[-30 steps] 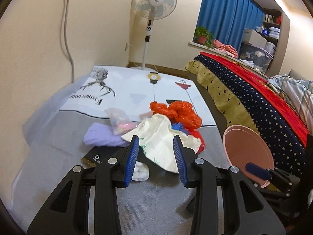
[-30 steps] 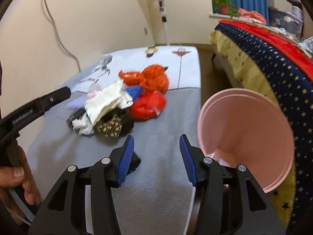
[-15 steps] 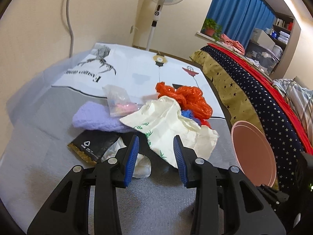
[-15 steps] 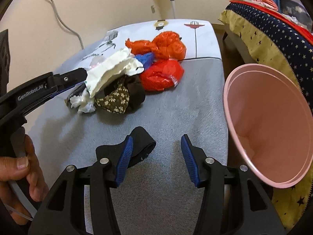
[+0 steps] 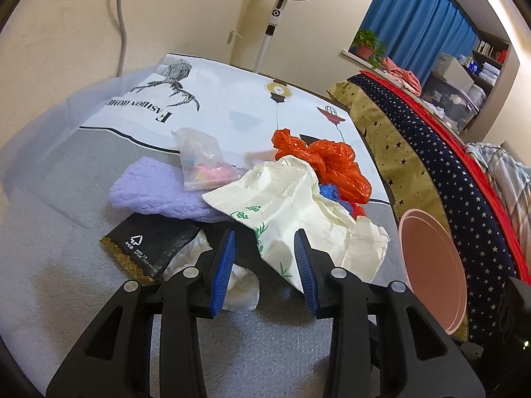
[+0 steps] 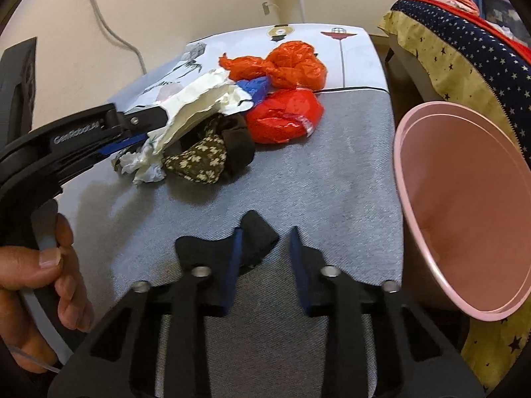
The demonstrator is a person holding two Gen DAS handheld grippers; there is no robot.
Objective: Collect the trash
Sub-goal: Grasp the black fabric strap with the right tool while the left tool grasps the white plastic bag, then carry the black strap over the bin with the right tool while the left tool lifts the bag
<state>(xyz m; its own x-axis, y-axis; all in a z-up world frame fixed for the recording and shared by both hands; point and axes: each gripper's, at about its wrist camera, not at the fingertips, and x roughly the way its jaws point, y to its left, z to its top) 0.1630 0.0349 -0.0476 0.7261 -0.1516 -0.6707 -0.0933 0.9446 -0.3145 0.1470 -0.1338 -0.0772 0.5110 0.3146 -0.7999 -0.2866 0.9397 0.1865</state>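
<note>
The left gripper point(image 5: 264, 258) stands part open, nothing pinched, its 2 pads at the near edge of the cream paper bag point(image 5: 298, 212) in the trash pile. The right gripper point(image 6: 264, 252) is closing around a black scrap point(image 6: 257, 237); contact is unclear. The pink bin point(image 6: 464, 219) is cut off at the frame edge. The floral cloth point(image 6: 199, 161) lies half hidden.

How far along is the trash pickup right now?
Nothing looks collected: the visible part of the pink bin is bare. In hand: the right gripper is closing over a black scrap; the left gripper is open at the cream bag. Left: the orange bags and the rest of the pile.
</note>
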